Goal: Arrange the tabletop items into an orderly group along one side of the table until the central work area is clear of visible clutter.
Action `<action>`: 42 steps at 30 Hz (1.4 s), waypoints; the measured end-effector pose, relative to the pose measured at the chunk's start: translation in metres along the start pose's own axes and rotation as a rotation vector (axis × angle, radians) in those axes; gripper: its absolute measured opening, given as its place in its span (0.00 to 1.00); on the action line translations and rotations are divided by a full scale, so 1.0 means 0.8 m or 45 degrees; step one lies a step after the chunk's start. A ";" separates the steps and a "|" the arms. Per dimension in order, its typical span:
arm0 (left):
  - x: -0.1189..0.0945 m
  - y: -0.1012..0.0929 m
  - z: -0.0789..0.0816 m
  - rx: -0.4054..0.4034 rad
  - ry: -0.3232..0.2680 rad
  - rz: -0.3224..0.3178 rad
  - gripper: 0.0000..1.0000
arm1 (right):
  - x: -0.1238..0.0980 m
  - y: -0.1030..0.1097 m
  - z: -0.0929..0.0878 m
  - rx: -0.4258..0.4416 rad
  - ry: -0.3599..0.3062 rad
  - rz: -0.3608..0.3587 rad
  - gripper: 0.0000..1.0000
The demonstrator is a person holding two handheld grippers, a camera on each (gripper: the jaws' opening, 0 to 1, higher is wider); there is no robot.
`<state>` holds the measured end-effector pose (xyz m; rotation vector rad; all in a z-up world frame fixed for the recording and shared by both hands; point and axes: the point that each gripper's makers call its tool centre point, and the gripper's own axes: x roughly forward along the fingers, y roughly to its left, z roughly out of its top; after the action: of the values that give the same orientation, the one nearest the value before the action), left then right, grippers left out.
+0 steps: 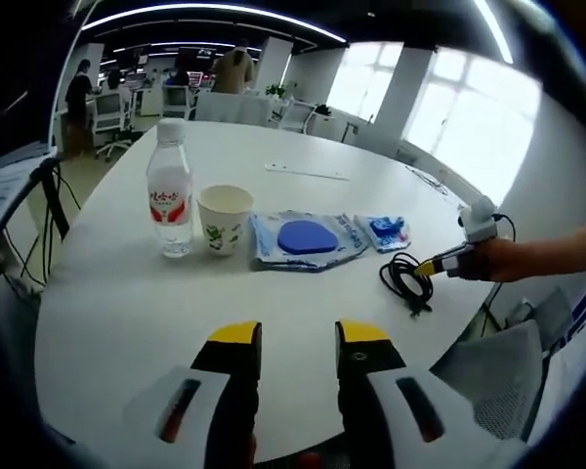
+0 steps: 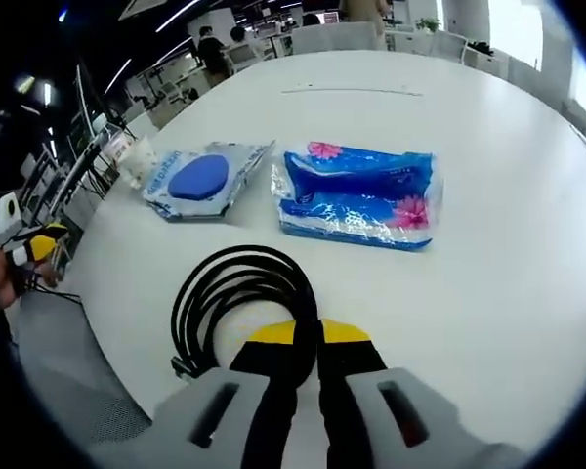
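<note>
Right gripper [image 2: 308, 337] clamped on black cable coil [image 2: 239, 293]; left gripper [image 1: 298, 337] apart, holding nothing, above table [image 1: 127, 313].

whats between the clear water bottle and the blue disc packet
A white paper cup stands between water bottle and packet, in the left gripper view.

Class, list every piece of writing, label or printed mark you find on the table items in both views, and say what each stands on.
Water bottle: red label with white characters, too blurred to read.
Paper cup: green leaf print, no legible words.
Packet with the blue disc: blue lettering along its edge, too small and warped to read.
Blue tissue pack: pink flower print, writing not readable.
Black cable coil: none.
</note>
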<state>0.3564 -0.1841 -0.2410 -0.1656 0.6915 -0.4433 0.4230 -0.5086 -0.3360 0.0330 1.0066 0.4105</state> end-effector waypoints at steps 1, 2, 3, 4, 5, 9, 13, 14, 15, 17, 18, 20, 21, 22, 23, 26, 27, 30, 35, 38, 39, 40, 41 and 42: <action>0.000 0.000 -0.001 -0.001 0.001 0.002 0.28 | 0.000 0.001 0.000 0.000 0.007 -0.004 0.03; 0.000 0.000 -0.001 -0.003 0.002 0.002 0.28 | 0.000 0.001 0.000 0.004 0.004 -0.005 0.03; 0.000 0.000 -0.002 -0.004 0.002 0.003 0.28 | 0.000 0.003 0.002 0.014 -0.002 -0.001 0.03; 0.000 0.000 -0.003 -0.004 0.003 0.004 0.28 | 0.000 0.005 0.004 0.025 -0.011 0.004 0.03; 0.000 0.000 -0.003 -0.005 0.003 0.005 0.28 | 0.000 0.008 0.007 0.040 -0.020 0.009 0.03; 0.001 -0.001 -0.004 -0.011 0.006 0.004 0.28 | 0.005 0.016 0.018 0.043 -0.031 0.013 0.02; 0.002 -0.002 -0.002 -0.013 0.000 0.003 0.28 | 0.010 0.023 0.032 0.048 -0.051 0.021 0.02; 0.002 -0.002 -0.001 -0.015 -0.002 0.005 0.28 | 0.011 0.025 0.035 0.047 -0.052 0.022 0.02; 0.002 -0.001 -0.001 -0.016 -0.003 0.005 0.28 | 0.013 0.026 0.037 0.044 -0.052 0.023 0.02; 0.001 0.000 0.001 -0.019 -0.007 0.008 0.28 | 0.015 0.029 0.041 0.033 -0.051 0.025 0.02; 0.001 0.000 0.001 -0.018 -0.009 0.009 0.28 | 0.016 0.031 0.043 0.030 -0.052 0.028 0.02; 0.000 0.002 0.002 -0.022 -0.012 0.012 0.28 | 0.017 0.032 0.044 0.023 -0.051 0.029 0.02; -0.001 0.004 0.002 -0.025 -0.014 0.016 0.28 | 0.017 0.032 0.045 0.021 -0.051 0.030 0.02; -0.002 0.005 0.002 -0.026 -0.014 0.019 0.28 | 0.017 0.032 0.045 0.021 -0.051 0.030 0.02; -0.003 0.006 0.001 -0.029 -0.015 0.022 0.28 | 0.017 0.032 0.045 0.020 -0.051 0.031 0.02; -0.005 0.009 0.000 -0.035 -0.016 0.027 0.28 | 0.018 0.030 0.046 0.019 -0.049 0.034 0.02; -0.005 0.009 0.000 -0.036 -0.016 0.029 0.28 | 0.018 0.030 0.046 0.021 -0.049 0.034 0.02; -0.006 0.010 -0.002 -0.042 -0.014 0.030 0.28 | 0.017 0.030 0.046 0.023 -0.050 0.032 0.02; -0.004 0.008 -0.001 -0.049 -0.016 0.025 0.28 | 0.018 0.030 0.048 0.021 -0.050 0.037 0.02; -0.004 0.007 0.000 -0.050 -0.019 0.023 0.28 | 0.017 0.031 0.050 0.017 -0.049 0.035 0.02; -0.004 0.007 0.001 -0.049 -0.020 0.022 0.28 | 0.018 0.031 0.050 0.015 -0.046 0.037 0.02; -0.004 0.007 0.001 -0.048 -0.021 0.022 0.28 | 0.019 0.030 0.051 0.013 -0.043 0.037 0.03; -0.004 0.007 0.001 -0.048 -0.021 0.022 0.28 | 0.019 0.030 0.051 0.009 -0.039 0.039 0.03; -0.004 0.007 0.002 -0.049 -0.021 0.021 0.28 | 0.020 0.030 0.051 0.009 -0.036 0.042 0.03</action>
<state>0.3571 -0.1777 -0.2399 -0.1994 0.6847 -0.4125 0.4565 -0.4743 -0.3215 0.0617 0.9805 0.4351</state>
